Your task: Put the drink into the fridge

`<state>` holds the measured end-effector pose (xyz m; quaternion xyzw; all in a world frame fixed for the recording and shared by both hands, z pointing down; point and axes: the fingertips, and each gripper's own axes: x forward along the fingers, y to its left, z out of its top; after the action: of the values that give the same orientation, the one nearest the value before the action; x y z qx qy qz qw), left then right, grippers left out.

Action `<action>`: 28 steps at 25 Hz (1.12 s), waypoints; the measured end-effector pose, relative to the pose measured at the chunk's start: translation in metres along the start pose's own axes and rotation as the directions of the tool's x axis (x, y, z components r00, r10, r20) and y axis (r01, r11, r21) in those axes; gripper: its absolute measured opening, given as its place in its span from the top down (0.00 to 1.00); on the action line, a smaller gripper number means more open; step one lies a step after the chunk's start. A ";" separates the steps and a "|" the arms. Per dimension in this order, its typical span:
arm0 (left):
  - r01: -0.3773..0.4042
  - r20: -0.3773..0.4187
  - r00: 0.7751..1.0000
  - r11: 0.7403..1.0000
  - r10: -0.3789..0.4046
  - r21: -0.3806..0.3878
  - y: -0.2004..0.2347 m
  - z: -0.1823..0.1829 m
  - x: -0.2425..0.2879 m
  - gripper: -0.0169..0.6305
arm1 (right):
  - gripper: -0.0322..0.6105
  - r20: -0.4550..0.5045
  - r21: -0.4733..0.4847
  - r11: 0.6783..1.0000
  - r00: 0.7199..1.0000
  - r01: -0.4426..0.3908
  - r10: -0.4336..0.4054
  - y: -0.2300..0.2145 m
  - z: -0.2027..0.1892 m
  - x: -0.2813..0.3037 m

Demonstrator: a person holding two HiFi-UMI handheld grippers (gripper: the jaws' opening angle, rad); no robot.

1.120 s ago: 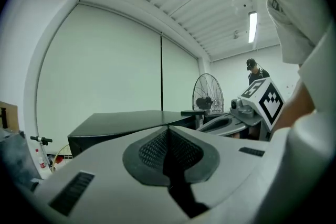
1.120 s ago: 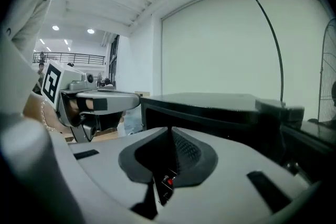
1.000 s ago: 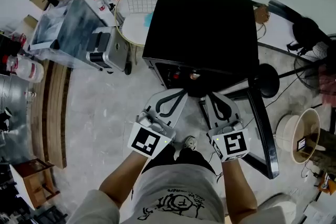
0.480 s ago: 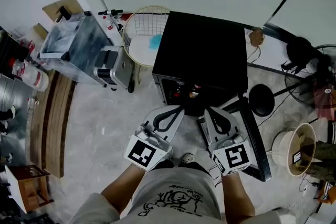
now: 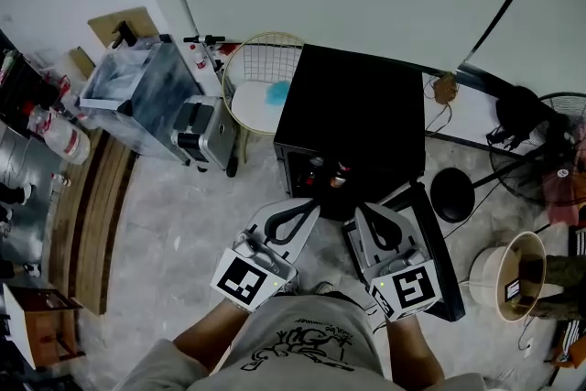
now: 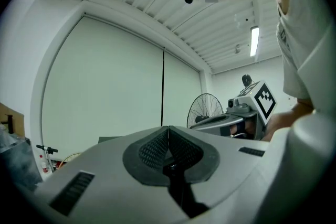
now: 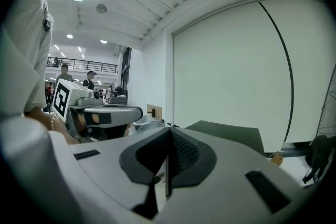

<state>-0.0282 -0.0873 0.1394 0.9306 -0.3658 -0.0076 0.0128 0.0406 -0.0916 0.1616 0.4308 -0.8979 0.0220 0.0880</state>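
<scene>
Plainly, the black fridge [image 5: 357,105] stands just ahead of both grippers. Its door [image 5: 441,252] is swung out beside the right gripper [image 5: 368,215], so the opening faces the person. The left gripper [image 5: 305,210] and the right one are held side by side, roughly level and clear of that opening. Each has its jaws pressed together on nothing (neither carries a load), so I judge the placing done and the door next. The drink [image 5: 340,169], if the small red-topped shapes are it, sits inside the shelf mouth right in front of the two tips, near them but apart.

Only the head view shows the open cavity, the door and those shapes. The two gripper views look over the fridge's top to the pale wall and miss the inside entirely. Yet only they show the ribbed pads [image 6: 155,148] meeting flush.
</scene>
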 end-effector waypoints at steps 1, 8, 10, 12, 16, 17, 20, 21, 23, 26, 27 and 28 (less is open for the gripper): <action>0.000 0.003 1.000 1.000 0.000 0.000 -0.002 0.004 -0.002 0.94 | 0.94 0.001 -0.002 1.000 1.000 -0.004 0.004 0.002 0.004 -0.002; 0.019 0.015 1.000 1.000 -0.019 0.012 -0.016 0.029 -0.009 0.94 | 0.94 0.004 -0.006 1.000 1.000 -0.027 0.027 0.010 0.024 -0.018; 0.025 0.017 1.000 1.000 -0.025 0.011 -0.019 0.035 -0.011 0.94 | 0.94 0.004 -0.010 1.000 1.000 -0.029 0.029 0.013 0.030 -0.022; 0.027 0.018 0.999 1.000 -0.027 0.011 -0.023 0.041 -0.015 0.94 | 0.94 0.007 -0.018 0.999 1.000 -0.031 0.031 0.016 0.036 -0.027; 0.026 0.016 1.000 1.000 -0.026 0.007 -0.027 0.051 -0.022 0.94 | 0.94 0.012 -0.032 0.999 1.000 -0.027 0.027 0.019 0.047 -0.035; 0.025 0.014 1.000 1.000 -0.025 0.007 -0.027 0.053 -0.023 0.94 | 0.94 0.013 -0.032 0.999 1.000 -0.026 0.026 0.020 0.050 -0.036; 0.028 0.007 1.000 1.000 -0.028 0.007 -0.029 0.057 -0.026 0.94 | 0.94 0.016 -0.032 0.999 1.000 -0.020 0.021 0.020 0.057 -0.040; 0.030 0.004 1.000 1.000 -0.030 0.006 -0.030 0.057 -0.026 0.94 | 0.94 0.019 -0.032 0.999 1.000 -0.018 0.019 0.020 0.059 -0.041; 0.034 -0.001 0.999 0.999 -0.034 -0.002 -0.035 0.056 -0.025 0.94 | 0.94 0.027 -0.033 0.999 0.999 -0.016 0.017 0.021 0.064 -0.045; 0.027 0.002 1.000 1.000 -0.027 -0.013 -0.039 0.058 -0.023 0.94 | 0.94 0.037 -0.037 0.999 0.999 -0.009 0.010 0.021 0.070 -0.051; 0.023 0.004 1.000 1.000 -0.023 -0.015 -0.039 0.060 -0.023 0.94 | 0.94 0.039 -0.037 0.999 0.999 -0.008 0.009 0.021 0.072 -0.052; 0.021 0.005 1.000 1.000 -0.021 -0.011 -0.039 0.061 -0.024 0.94 | 0.94 0.040 -0.037 0.999 0.999 -0.007 0.009 0.021 0.073 -0.053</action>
<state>-0.0201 -0.0437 0.0776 0.9343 -0.3560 -0.0118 0.0172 0.0468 -0.0461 0.0815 0.4258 -0.9015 -0.0027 0.0775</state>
